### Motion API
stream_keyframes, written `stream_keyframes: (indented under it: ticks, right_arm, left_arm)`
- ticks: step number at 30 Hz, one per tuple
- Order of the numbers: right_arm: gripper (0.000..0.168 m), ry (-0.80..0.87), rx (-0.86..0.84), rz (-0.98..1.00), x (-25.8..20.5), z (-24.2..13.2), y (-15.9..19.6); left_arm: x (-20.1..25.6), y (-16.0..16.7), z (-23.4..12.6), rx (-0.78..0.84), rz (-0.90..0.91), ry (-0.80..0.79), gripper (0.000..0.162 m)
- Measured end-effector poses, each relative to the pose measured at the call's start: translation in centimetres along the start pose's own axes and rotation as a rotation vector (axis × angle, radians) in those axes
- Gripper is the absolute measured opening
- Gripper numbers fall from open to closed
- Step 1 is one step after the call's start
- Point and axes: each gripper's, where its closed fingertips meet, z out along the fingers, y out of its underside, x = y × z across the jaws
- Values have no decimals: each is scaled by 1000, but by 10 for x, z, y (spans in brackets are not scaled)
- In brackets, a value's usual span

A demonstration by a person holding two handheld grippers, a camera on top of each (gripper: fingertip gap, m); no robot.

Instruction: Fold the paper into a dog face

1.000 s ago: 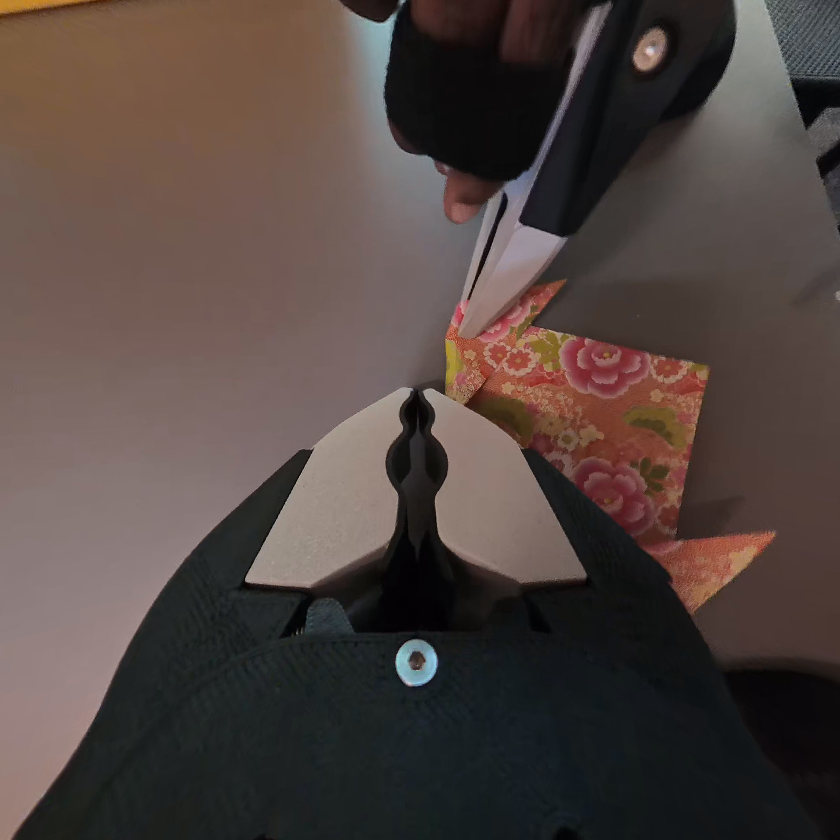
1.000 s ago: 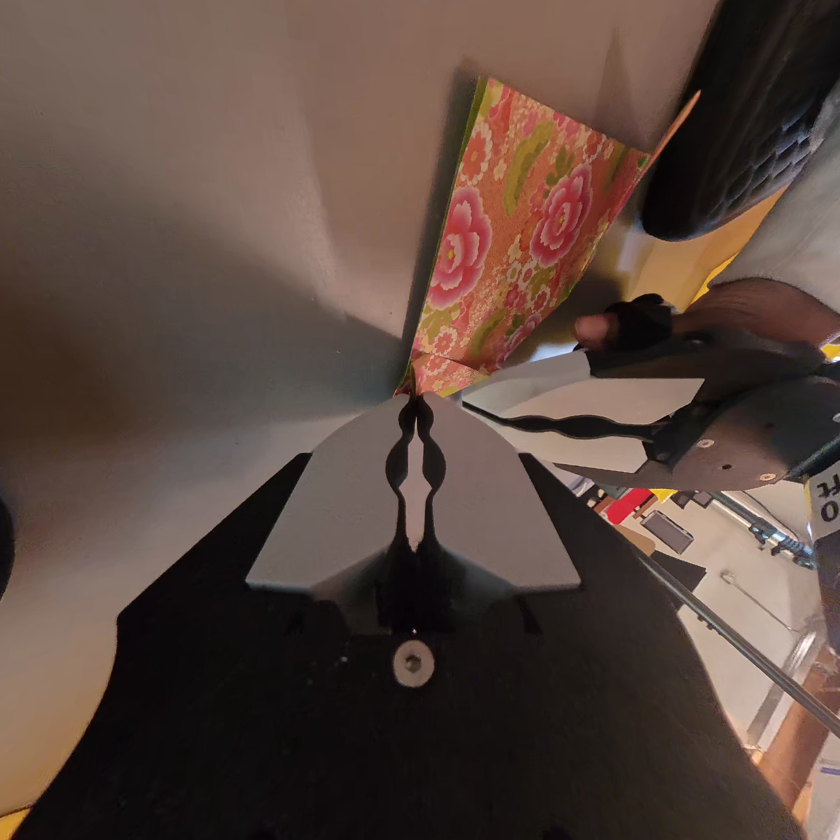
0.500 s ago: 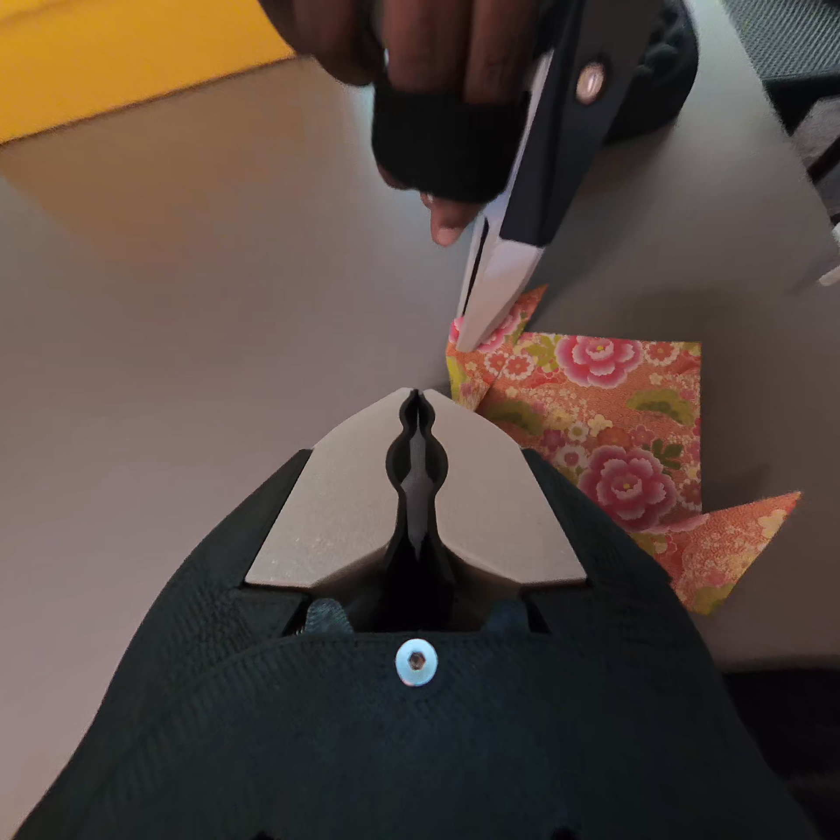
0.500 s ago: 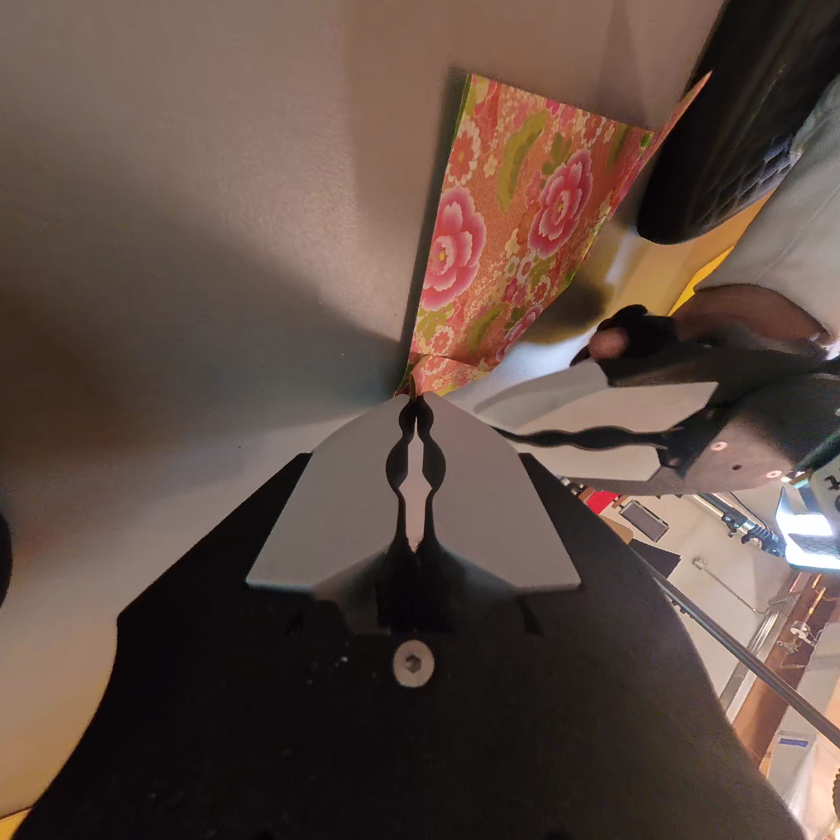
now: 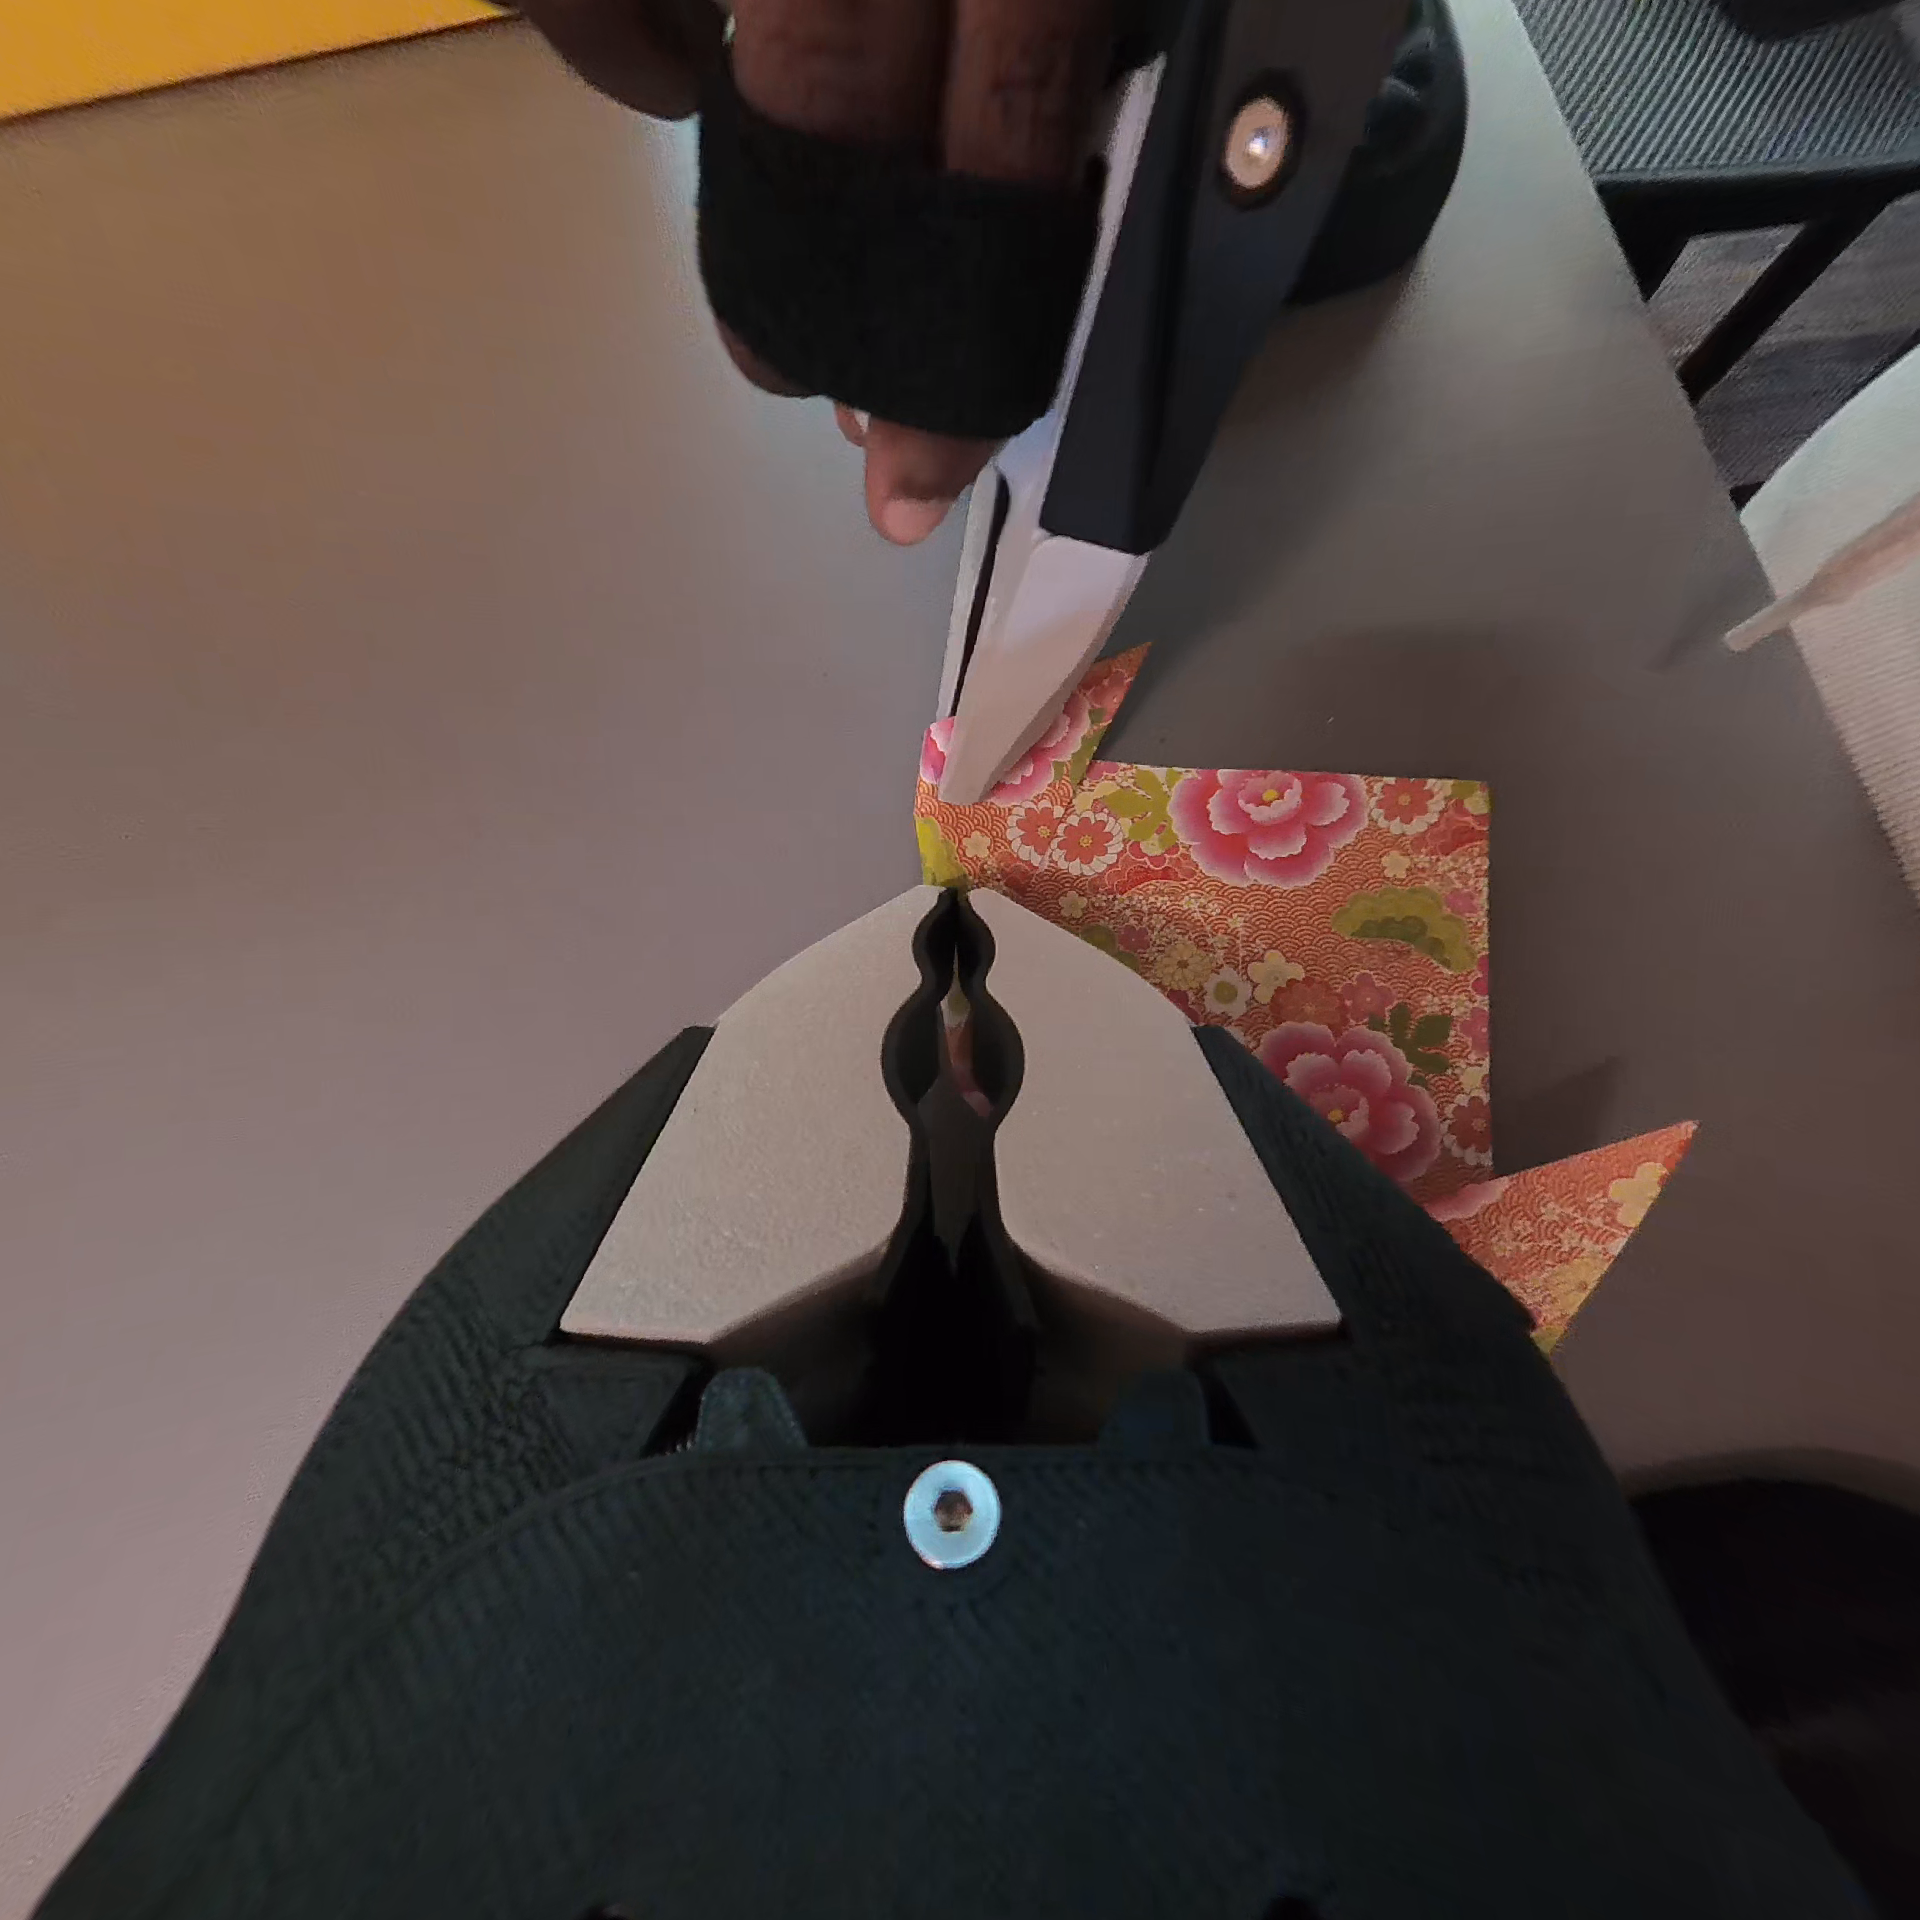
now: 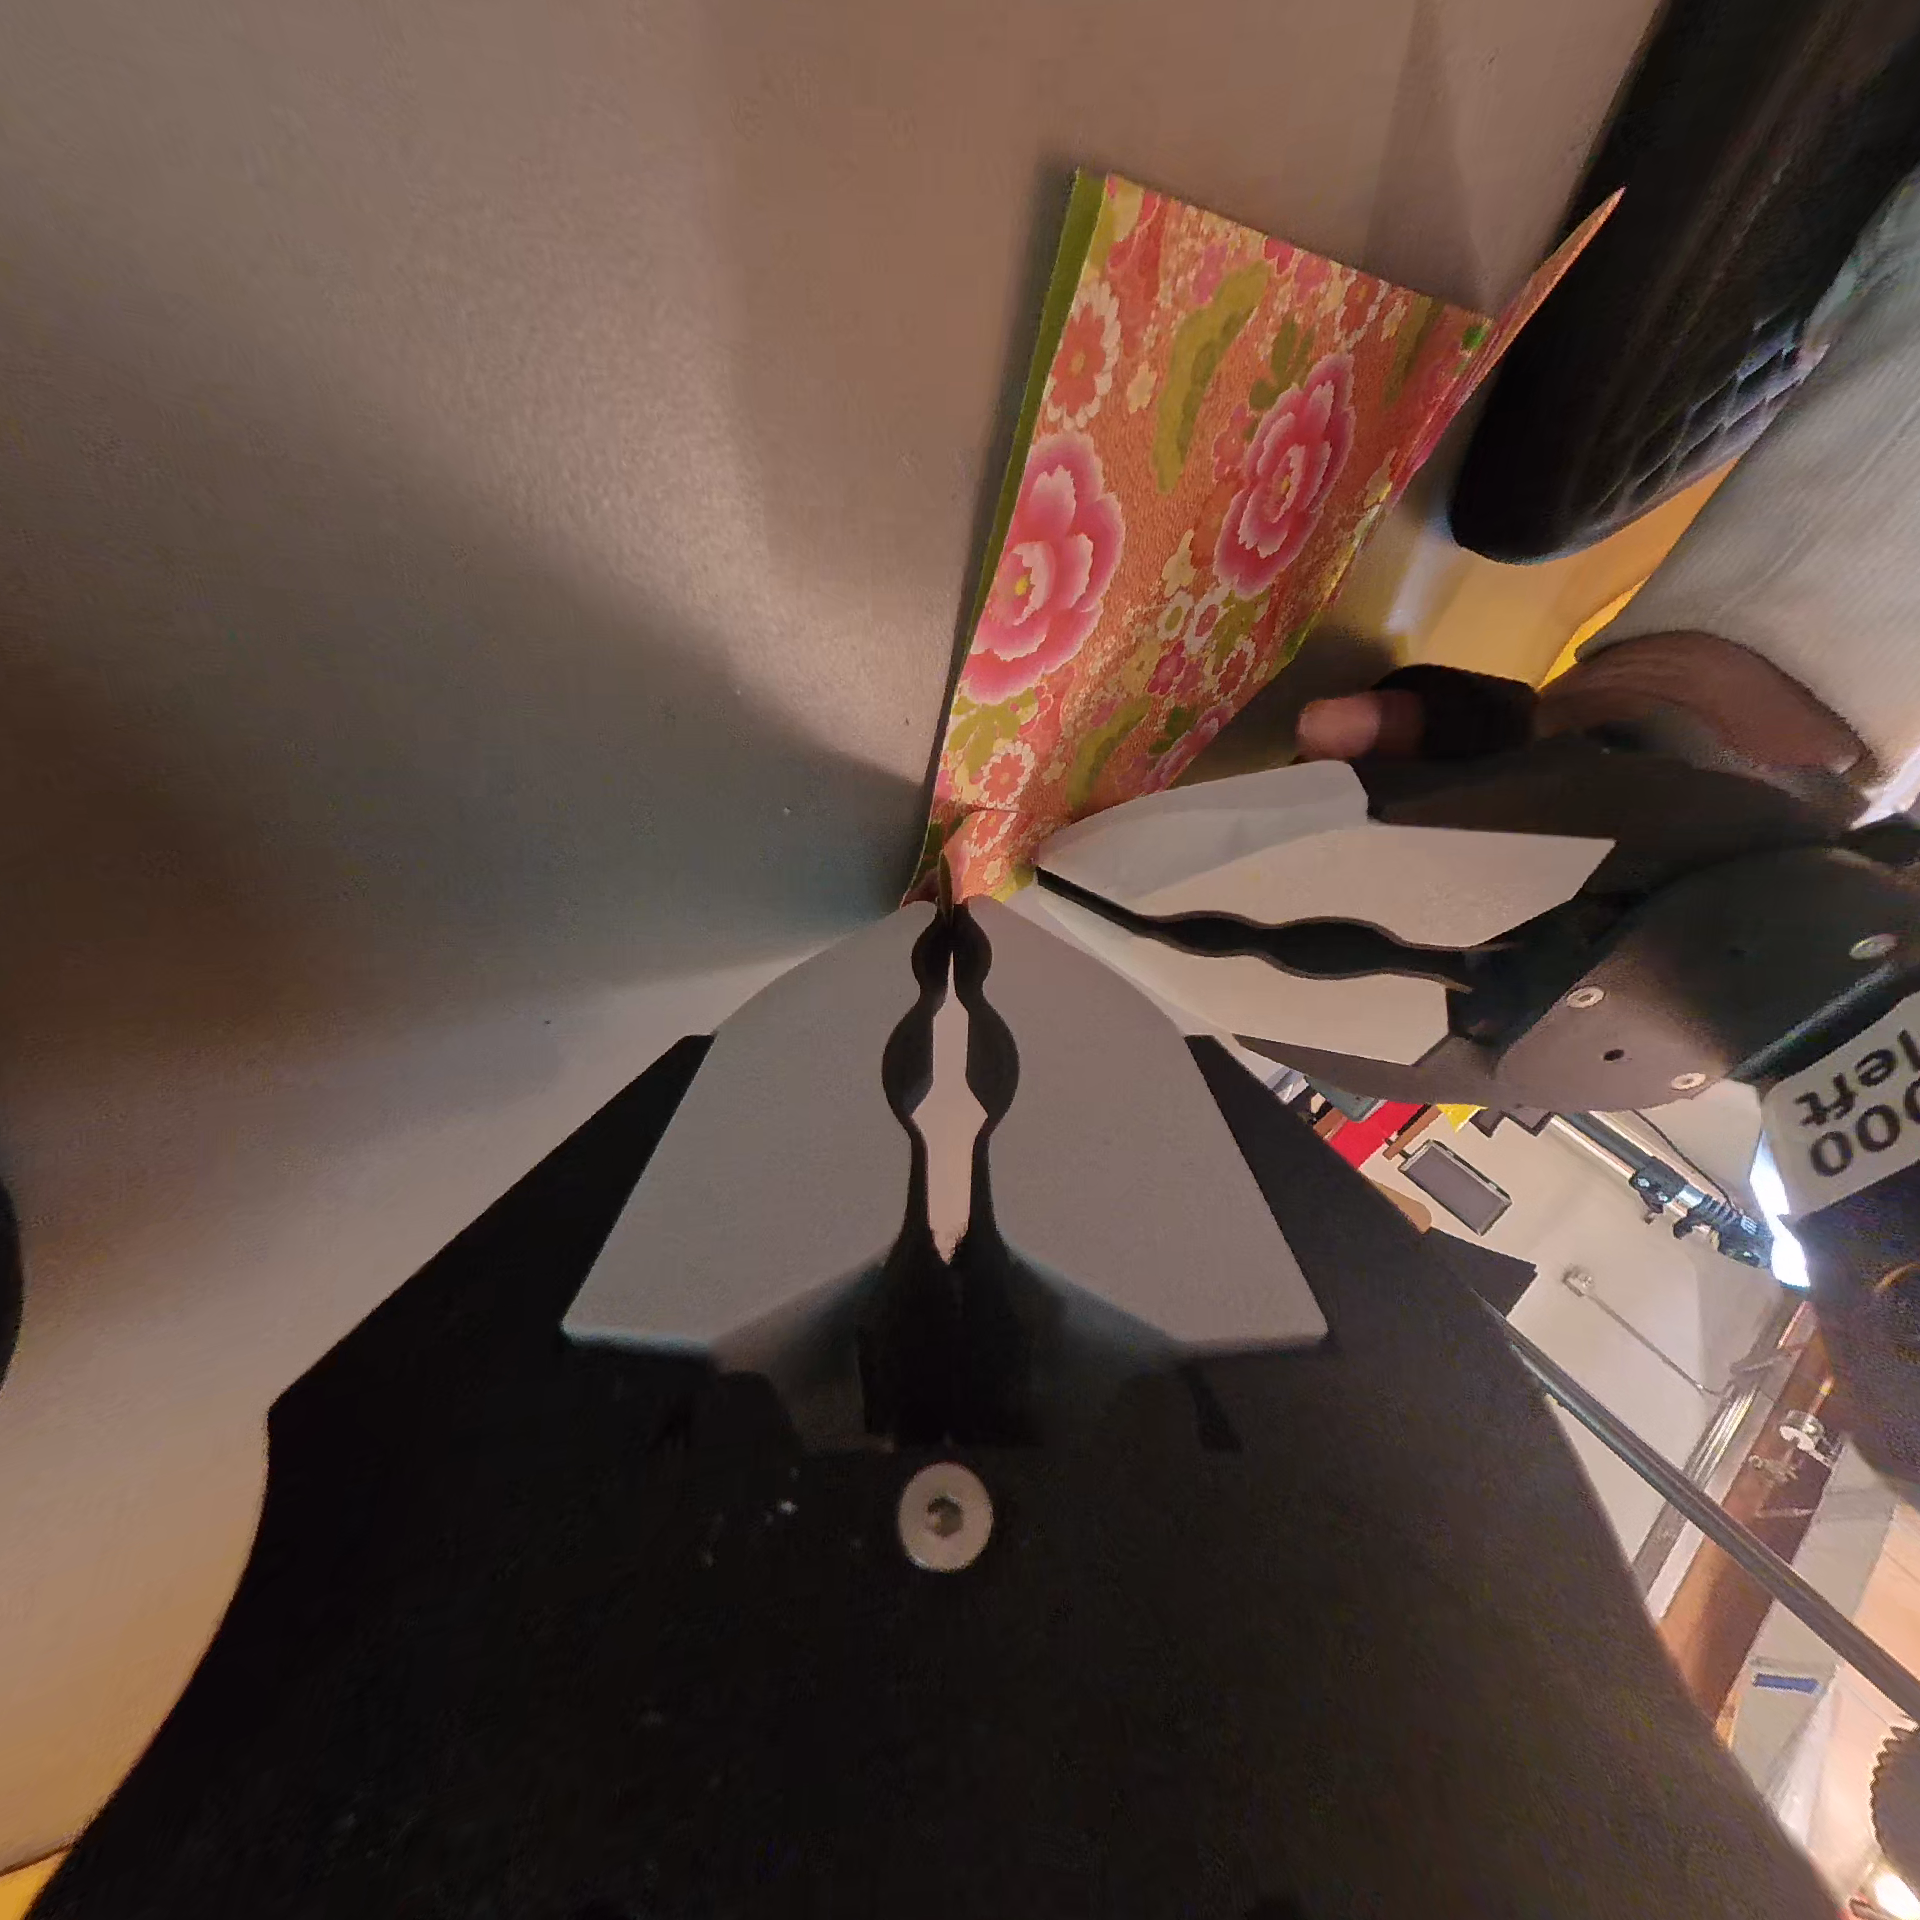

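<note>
One sheet: the floral paper [image 5: 1247,894], folded, lies on the grey table [image 5: 416,727], a corner flap raised at each end.
Left gripper [image 5: 948,906]: jaws pressed together, pinching the paper's near corner; a strip of pattern shows between the fingers.
Right gripper [image 6: 948,914]: jaws closed on the same corner from the opposite side, tips close to the left gripper's.
Hand [image 5: 883,208]: in a black fingerless glove, holds the right gripper.

Workshop-like room: grey table [image 5: 364,727], tripod gear [image 6: 1704,1216] behind.

Both wrist views look closely down along their fingers, from opposite sides, sharing the floral paper [image 5: 1247,914] on the counter [image 5: 416,727].
</note>
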Motion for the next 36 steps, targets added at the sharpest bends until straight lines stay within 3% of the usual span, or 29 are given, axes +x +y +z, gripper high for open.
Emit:
stream_keyframes:
  ticks: [5,8,11,14,15,17,20,23,36]
  right_arm:
    - [3,9,-8,6,-2,-4,1]
    - [10,-49,28,160,-17,-18,2]
    - [4,-153,177,690,-23,-43,7]
    - [1,-145,603,1487,32,-66,15]
    - [0,-234,758,1729,45,-67,20]
    - [0,-491,952,1993,54,-54,25]
    - [0,-917,807,1987,26,-19,3]
    - [0,-1143,727,1939,17,-7,-12]
    - [0,-1450,583,1953,10,2,-12]
  left_arm:
    - [0,0,0,-3,-46,35,0]
    - [0,0,0,-3,-47,38,0]
    - [0,0,0,-3,-46,37,0]
    - [0,0,0,-2,-37,32,0]
    - [0,0,0,-2,-33,31,0]
    - [0,0,0,-1,-22,24,0]
    - [0,0,0,0,-2,5,0]
    - [-1,0,0,0,3,0,0]
    - [-1,0,1,2,26,-11,0]
